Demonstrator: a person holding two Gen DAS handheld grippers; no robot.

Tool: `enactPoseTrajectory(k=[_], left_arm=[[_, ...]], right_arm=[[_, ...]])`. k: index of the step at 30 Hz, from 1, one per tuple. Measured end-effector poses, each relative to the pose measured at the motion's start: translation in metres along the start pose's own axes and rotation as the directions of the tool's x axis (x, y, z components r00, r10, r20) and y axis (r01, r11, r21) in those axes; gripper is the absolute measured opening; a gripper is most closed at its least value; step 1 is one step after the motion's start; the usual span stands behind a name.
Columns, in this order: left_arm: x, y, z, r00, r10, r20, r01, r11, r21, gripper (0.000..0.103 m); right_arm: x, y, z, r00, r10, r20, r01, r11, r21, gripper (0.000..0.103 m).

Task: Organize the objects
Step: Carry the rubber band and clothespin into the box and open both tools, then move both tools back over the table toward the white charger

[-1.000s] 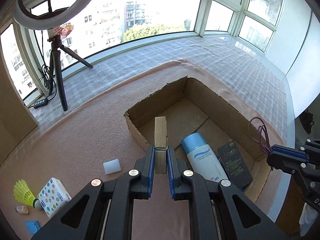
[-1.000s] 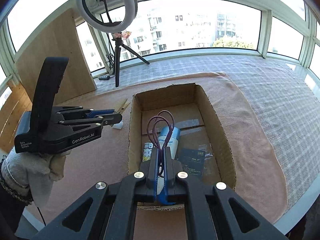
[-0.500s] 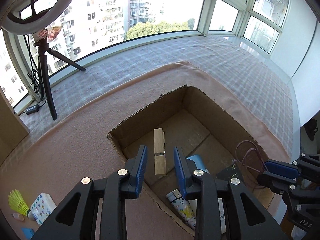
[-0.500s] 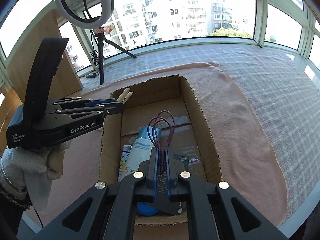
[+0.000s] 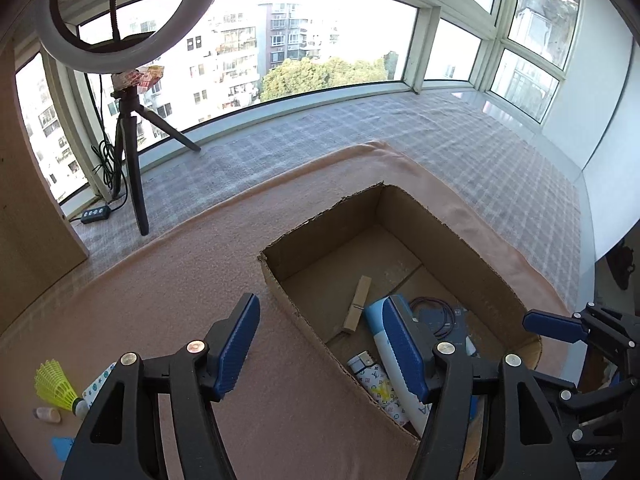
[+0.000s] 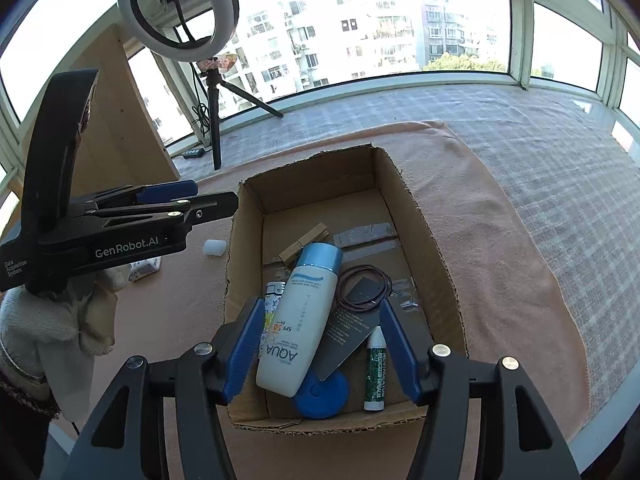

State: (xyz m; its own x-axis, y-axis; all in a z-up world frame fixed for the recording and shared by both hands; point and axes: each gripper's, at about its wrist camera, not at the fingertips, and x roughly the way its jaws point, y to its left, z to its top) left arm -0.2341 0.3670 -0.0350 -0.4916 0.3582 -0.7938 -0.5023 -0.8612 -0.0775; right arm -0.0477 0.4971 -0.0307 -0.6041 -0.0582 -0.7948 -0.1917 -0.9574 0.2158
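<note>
Nearest in the right wrist view, the right gripper has just been opening; its blue pads stand well apart over the near end of the cardboard box and press on nothing. Below and between them lie a white sunscreen bottle with a blue cap, a small green-and-white tube just to its right, a dark card and a blue round lid near the box's near wall. A patterned lighter shows at the bottle's left edge. Farther in, a purple hair tie lies loose on the dark card, and beyond the bottle's cap a wooden clothespin lies flat on the box floor.

In the left wrist view, the left gripper has also just been opening; its jaws are spread wide and empty, straddling the box's near left wall, with the clothespin resting in the box just past them. At the near left on the pink cloth sit a yellow shuttlecock, a patterned tissue pack and a small blue piece. A gloved hand holds the left gripper, and a small white block lies just left of the box. Far off, a ring light on a tripod stands by the windows.
</note>
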Motion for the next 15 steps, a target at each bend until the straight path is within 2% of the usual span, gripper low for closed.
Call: enactPoseTrajectory(k=[2,8,15], left_arm=[[-0.012,0.003,-0.008,1.0,-0.001,0.009,0.0,1.0,0.009,0.075],[-0.052,0.02,-0.045,1.0,0.018,0.018,-0.018,1.0,0.008,0.076],[-0.095,0.061,-0.096,0.998,0.056,0.005,-0.055,0.997,-0.056,0.079]], right_arm=[[-0.003,0.005,-0.002,1.0,0.005,0.002,-0.005,1.0,-0.001,0.056],[-0.01,0.026,-0.014,1.0,0.019,-0.003,-0.019,1.0,-0.021,0.062],[-0.009,0.058,-0.032,0.999,0.038,-0.021,-0.039,0.998,-0.059,0.062]])
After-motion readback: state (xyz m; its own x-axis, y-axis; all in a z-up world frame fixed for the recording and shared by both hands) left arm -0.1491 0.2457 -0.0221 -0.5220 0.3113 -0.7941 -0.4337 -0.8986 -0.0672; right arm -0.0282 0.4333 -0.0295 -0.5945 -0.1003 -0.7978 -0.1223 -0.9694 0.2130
